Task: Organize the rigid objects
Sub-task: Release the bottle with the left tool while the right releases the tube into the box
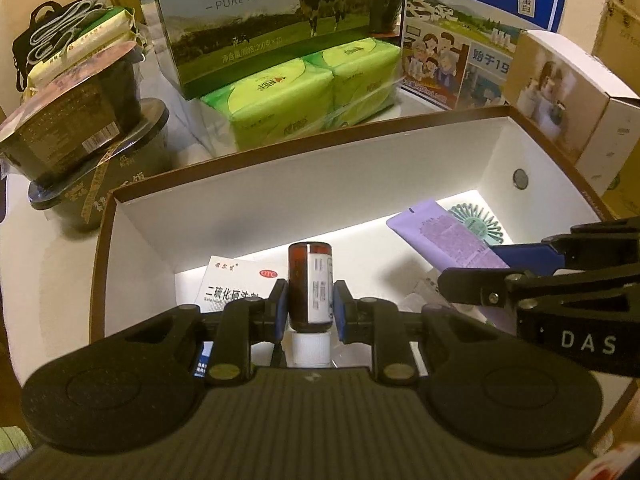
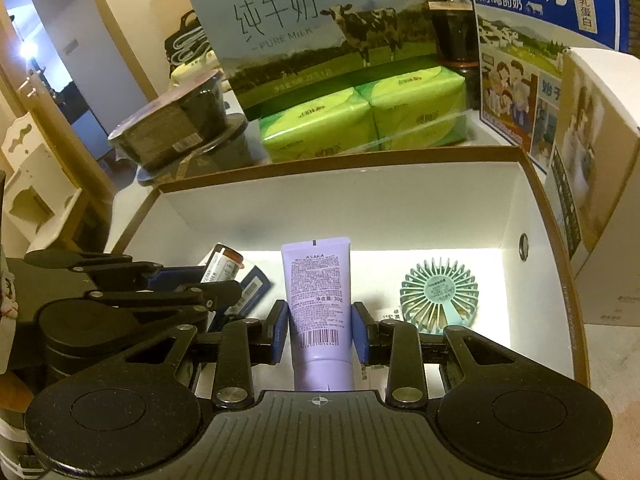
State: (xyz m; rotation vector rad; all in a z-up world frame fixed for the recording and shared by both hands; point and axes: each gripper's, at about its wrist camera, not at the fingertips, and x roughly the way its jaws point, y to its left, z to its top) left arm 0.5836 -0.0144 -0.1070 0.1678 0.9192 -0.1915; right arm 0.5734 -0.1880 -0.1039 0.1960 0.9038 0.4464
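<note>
Both grippers reach into an open white box with a brown rim, also in the right wrist view. My left gripper is shut on a brown medicine bottle with a white cap, held over the box's left part; it also shows in the right wrist view. My right gripper is shut on a purple tube, held over the box's middle. The tube and the right gripper appear at the right of the left wrist view.
Inside the box lie a white medicine carton, a teal hand fan and a dark blue packet. Behind the box stand milk cartons, green tissue packs, stacked black bowls and a white carton at right.
</note>
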